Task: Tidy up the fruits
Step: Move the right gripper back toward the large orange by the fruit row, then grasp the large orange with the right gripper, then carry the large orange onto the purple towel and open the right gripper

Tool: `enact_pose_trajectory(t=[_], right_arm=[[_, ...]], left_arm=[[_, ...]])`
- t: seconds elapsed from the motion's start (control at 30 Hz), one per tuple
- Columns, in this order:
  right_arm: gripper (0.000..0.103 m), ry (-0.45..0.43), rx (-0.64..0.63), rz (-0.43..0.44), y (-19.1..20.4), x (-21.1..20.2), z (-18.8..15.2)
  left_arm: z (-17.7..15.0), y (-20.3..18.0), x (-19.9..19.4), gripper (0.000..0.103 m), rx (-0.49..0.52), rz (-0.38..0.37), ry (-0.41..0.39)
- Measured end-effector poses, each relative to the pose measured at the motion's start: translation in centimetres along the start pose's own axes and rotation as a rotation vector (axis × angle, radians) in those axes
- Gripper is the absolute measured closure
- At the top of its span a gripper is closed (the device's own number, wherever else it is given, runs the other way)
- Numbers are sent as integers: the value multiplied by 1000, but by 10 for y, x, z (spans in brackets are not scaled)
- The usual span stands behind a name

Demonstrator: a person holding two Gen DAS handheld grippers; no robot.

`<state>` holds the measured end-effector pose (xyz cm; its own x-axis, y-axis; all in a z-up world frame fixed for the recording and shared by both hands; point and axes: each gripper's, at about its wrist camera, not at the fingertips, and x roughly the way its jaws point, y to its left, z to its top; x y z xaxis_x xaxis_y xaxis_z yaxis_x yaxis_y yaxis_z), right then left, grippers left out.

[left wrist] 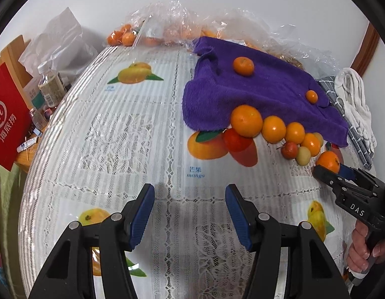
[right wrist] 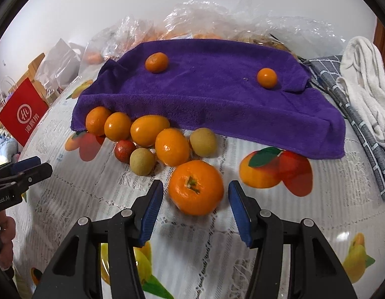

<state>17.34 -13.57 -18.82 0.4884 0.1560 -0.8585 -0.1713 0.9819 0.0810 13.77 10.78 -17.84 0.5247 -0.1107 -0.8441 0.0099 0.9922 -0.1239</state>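
A big tangerine [right wrist: 196,186] lies on the fruit-print tablecloth [right wrist: 80,199] between the fingers of my right gripper [right wrist: 196,190]. The gripper is open, with a narrow gap at each pad. Beyond it, a cluster of oranges [right wrist: 172,147], two greenish fruits [right wrist: 203,142] and a small red fruit [right wrist: 124,149] sits along the front edge of a purple towel [right wrist: 217,99]. Two small oranges [right wrist: 156,62] rest on the towel. My left gripper [left wrist: 190,191] hangs open over bare cloth to the left, with nothing between its fingers. It also shows in the right wrist view [right wrist: 43,165].
Clear plastic bags with more oranges [left wrist: 122,36] lie at the table's far edge. A grey checked cloth [right wrist: 354,114] and a white cloth [right wrist: 366,74] lie right of the towel. A red paper bag [left wrist: 8,117] and bottles [left wrist: 50,84] stand off the table's left side.
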Motion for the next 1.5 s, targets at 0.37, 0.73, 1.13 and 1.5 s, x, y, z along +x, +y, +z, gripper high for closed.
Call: enact_pose_trajectory(t=[0.37, 0.73, 1.13, 1.5], right_arm=[[62, -52, -5, -28, -8, -7, -2], [62, -89, 30, -81, -47, -38, -16], [62, -82, 28, -154, -82, -52, -25], [62, -72, 57, -137, -98, -46, -28]], left_arm=[[-7, 1, 2, 45, 3, -11, -47], [-8, 1, -1, 44, -35, -43, -55], [31, -54, 22, 44, 51, -84, -59], [54, -60, 46, 50, 21, -37, -76]])
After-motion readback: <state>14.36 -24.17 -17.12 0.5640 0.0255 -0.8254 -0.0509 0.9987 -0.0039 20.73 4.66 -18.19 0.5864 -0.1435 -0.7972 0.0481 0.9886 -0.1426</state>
